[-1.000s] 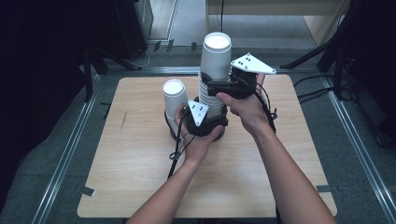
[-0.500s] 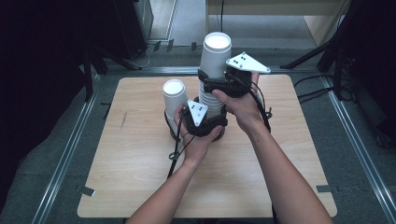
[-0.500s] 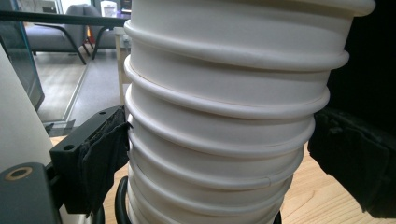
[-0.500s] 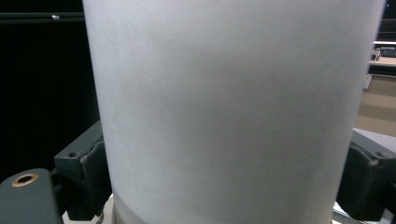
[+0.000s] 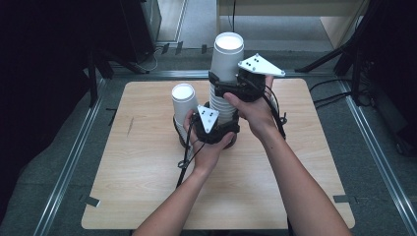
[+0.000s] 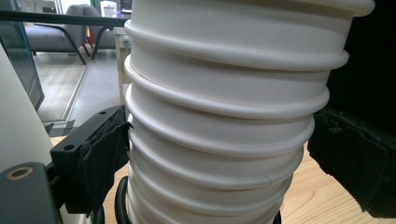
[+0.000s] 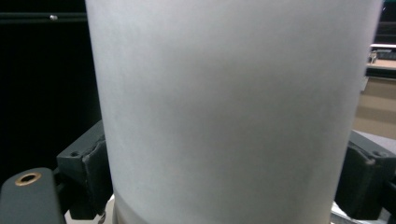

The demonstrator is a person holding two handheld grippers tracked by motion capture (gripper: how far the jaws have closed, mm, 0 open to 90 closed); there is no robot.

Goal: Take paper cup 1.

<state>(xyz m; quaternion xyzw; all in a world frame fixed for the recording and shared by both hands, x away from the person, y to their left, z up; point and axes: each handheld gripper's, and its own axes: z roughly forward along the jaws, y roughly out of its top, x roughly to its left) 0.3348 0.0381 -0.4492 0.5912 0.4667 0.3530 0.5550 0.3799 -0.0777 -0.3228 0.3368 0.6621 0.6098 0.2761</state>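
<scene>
A tall stack of white paper cups (image 5: 223,105) stands mid-table. My left gripper (image 5: 221,120) is shut on its lower part; in the left gripper view the ribbed stack (image 6: 219,116) sits between the pads (image 6: 105,158), which touch its sides. My right gripper (image 5: 223,84) is higher up, at the top cup (image 5: 227,56). Its jaws have just been closing with that cup between them. In the right gripper view the smooth cup wall (image 7: 229,102) is pressed by both pads (image 7: 93,172). A single white cup (image 5: 183,101) stands just left of the stack.
The wooden table (image 5: 147,167) has bare surface in front and to both sides. Black cables (image 5: 184,162) trail from the grippers toward the front edge. Metal rails (image 5: 74,162) run along the table's sides, with dark equipment beyond.
The right gripper's grey plate has shifted slightly to the left beside the top cup. Both hands and the stack stay where they were.
</scene>
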